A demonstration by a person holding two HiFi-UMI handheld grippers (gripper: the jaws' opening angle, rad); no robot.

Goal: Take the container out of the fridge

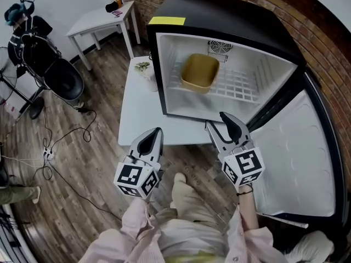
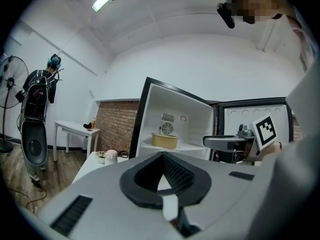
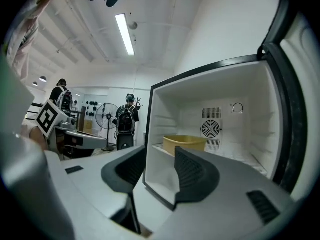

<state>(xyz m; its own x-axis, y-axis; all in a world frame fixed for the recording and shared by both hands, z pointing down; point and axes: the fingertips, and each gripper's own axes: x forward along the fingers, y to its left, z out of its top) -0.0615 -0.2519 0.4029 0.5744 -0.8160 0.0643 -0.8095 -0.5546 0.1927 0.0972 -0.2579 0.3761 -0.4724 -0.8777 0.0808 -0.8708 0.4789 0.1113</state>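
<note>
Left gripper [image 1: 157, 130] is pinched shut, right gripper [image 1: 215, 120] gapes empty outside the fridge [image 1: 230, 15]; a careless reach could shove the container [image 1: 200, 72] deeper inside.

the fridge [image 1: 219, 21] stands on a low table [image 1: 140, 116], its door [image 1: 296, 147] open to the right. the container [image 1: 200, 73] sits on the shelf [image 1: 244, 86] inside, toward the left, before the rear fan [image 1: 219, 48]. small items [image 1: 143, 67] lie on the table left of the fridge. a side table [image 1: 101, 19] stands farther back left. the left gripper [image 1: 158, 130] and right gripper [image 1: 215, 119] hang at the table's front edge, the right one nearer the fridge.
</note>
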